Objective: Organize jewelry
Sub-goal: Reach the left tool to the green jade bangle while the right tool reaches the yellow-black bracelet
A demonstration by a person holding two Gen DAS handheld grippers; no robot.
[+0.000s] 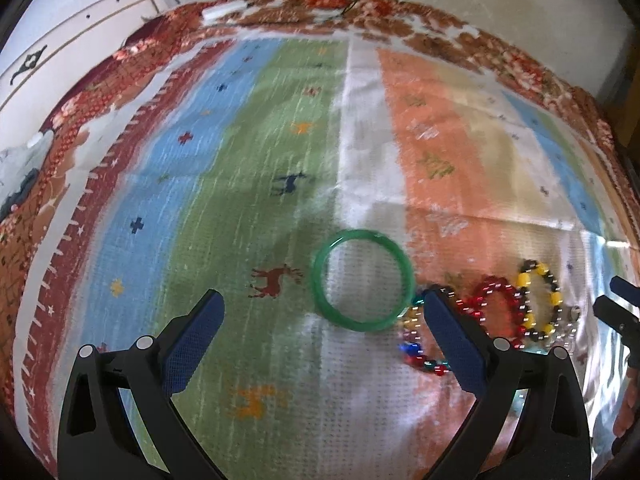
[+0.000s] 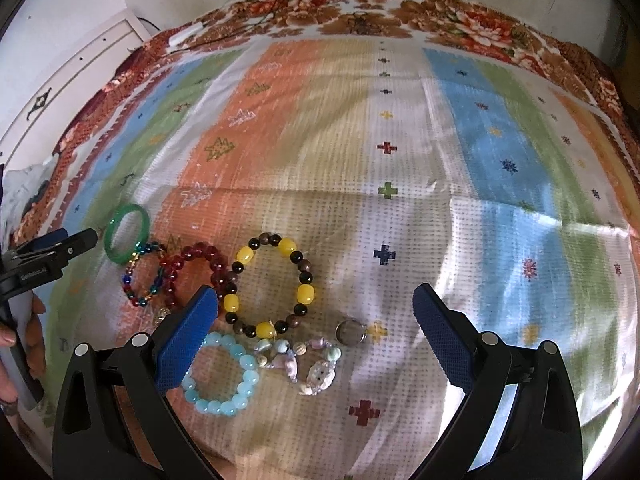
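Both hand-held grippers hang spread and empty above a striped cloth (image 2: 400, 208) on the worktop. The left hand-held gripper (image 1: 320, 312) frames a green bangle (image 1: 362, 280) lying flat at 1 o'clock of its gap. The right hand-held gripper (image 2: 316, 312) hovers over a yellow-and-black bead bracelet (image 2: 270, 284), with a red bead bracelet (image 2: 192, 272) at 9 o'clock of it and a pale blue bead bracelet (image 2: 222, 376) at 7 o'clock.

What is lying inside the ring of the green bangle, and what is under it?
Inside the green bangle only the striped cloth shows. Its near edge seems to rest on the multicolour bead bracelet. The cloth directly under the band is hidden.
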